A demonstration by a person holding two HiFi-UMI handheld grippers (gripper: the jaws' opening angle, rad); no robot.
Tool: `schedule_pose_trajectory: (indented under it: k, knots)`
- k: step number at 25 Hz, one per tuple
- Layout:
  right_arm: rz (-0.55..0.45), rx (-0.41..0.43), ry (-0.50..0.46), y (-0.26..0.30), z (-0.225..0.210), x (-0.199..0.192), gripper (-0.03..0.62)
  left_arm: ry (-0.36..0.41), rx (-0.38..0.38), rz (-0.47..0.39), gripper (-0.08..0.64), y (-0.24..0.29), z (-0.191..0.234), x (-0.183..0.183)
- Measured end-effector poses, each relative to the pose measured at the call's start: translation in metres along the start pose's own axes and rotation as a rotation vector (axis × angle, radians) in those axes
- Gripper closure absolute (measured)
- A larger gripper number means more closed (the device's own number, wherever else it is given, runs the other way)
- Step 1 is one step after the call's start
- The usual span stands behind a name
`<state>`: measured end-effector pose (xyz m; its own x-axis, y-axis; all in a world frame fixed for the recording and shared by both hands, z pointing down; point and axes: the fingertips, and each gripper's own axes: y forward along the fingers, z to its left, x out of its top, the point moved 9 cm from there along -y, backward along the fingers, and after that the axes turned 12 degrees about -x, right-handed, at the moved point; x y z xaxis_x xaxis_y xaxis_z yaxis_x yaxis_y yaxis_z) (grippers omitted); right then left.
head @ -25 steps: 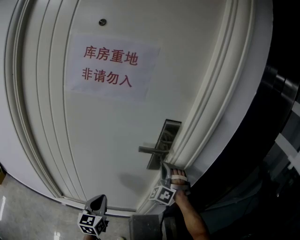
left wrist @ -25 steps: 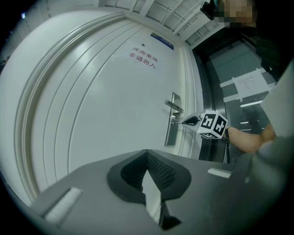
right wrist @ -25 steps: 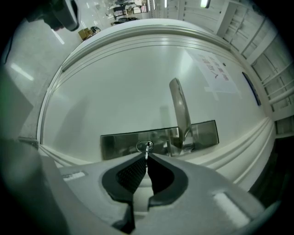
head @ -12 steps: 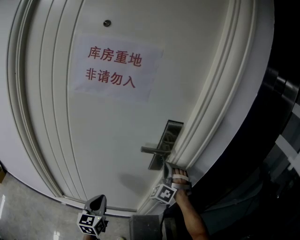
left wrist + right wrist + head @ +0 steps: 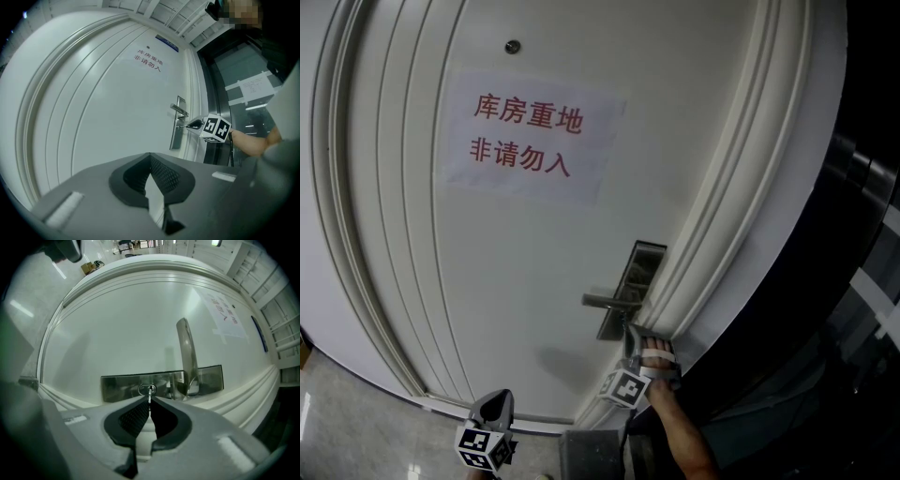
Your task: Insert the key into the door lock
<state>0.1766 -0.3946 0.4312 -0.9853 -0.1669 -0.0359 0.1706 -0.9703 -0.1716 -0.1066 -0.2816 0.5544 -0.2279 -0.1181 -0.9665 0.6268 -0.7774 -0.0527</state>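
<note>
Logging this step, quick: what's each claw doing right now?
Left claw: closed, empty.
Right claw: closed on the key, its tip at the door lock.

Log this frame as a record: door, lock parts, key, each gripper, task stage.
door: white, paper sign with red print
lock plate: metal, with handle and keyhole
key: tip at keyhole; depth unclear
right gripper: shut on key, pointed at keyhole
left gripper: shut, empty, low, away from lock plate
stage: key at keyhole, full insertion not confirmed
</note>
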Motion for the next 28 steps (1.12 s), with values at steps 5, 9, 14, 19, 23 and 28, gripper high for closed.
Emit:
schedule_pose_trajectory:
  k: [5,9,14,19,23,28]
  knots:
    - [-0.001,-0.003,-0.002,0.001,-0.001,0.001,0.581,0.0,0.005,0.004,0.557,-0.002,0.002,0.0]
    - [-0.005,0.004,0.007,0.002,0.0,0.002,0.581,-0.001,0.007,0.004,0.557,-0.001,0.005,0.001]
    - [-0.01,-0.001,0.012,0.004,0.001,0.002,0.581,0.001,0.005,0.009,0.557,0.002,0.005,0.001]
    - [-0.01,-0.009,0.003,0.009,0.001,0.003,0.581,0.001,0.008,0.012,0.557,0.003,0.005,0.001]
    - [-0.005,-0.01,-0.003,0.015,0.003,0.004,0.581,0.004,0.017,0.014,0.557,0.002,0.007,0.002]
    - [-0.01,-0.022,0.009,0.021,0.005,0.005,0.581,0.006,0.031,0.01,0.557,0.001,0.008,0.002]
